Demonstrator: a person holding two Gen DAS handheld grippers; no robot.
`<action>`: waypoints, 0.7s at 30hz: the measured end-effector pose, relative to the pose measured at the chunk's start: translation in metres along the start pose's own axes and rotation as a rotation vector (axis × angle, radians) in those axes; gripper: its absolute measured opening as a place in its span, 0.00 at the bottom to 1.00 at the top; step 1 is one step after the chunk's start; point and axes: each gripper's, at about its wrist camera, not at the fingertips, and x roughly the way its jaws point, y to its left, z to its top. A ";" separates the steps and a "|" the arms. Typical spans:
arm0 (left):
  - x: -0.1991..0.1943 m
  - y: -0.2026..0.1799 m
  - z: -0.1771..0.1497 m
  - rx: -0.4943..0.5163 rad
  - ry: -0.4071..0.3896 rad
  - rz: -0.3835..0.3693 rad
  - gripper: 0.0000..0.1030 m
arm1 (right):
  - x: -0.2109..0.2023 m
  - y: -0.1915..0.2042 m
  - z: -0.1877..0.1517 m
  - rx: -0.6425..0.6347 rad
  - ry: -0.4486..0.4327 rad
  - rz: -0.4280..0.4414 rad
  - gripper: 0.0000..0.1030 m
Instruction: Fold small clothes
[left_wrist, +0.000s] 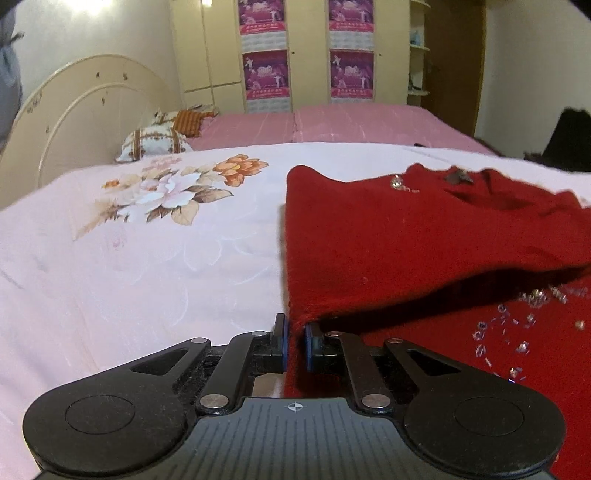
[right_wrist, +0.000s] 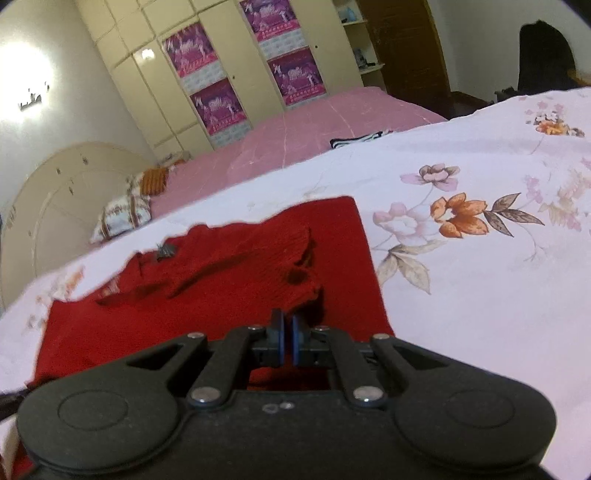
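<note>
Fuzzy red knit sweater with sparkly bead trim (left_wrist: 424, 236) lies on pink floral bedsheet (left_wrist: 147, 258). Left gripper (left_wrist: 295, 341) jaws clamped on sweater's left hem edge, fabric pinched between blue pads. Right gripper (right_wrist: 287, 341) jaws nearly together, gripping bunched red knit, lifted fold stretching ahead of jaws.

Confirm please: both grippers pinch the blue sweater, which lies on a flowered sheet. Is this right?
Only the colour is wrong. The sweater is red, not blue, as both wrist views show. The left gripper and the right gripper each pinch its edge, and it lies on the flowered sheet.
</note>
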 end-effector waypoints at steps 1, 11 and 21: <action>0.000 -0.001 0.000 0.007 0.000 0.002 0.08 | 0.002 -0.001 0.000 0.000 0.007 -0.002 0.05; -0.047 0.012 0.020 -0.017 -0.132 -0.042 0.09 | -0.026 -0.006 0.016 -0.005 -0.101 0.010 0.31; 0.000 -0.033 0.049 0.043 -0.101 -0.116 0.09 | 0.022 0.002 0.033 -0.034 -0.019 -0.008 0.35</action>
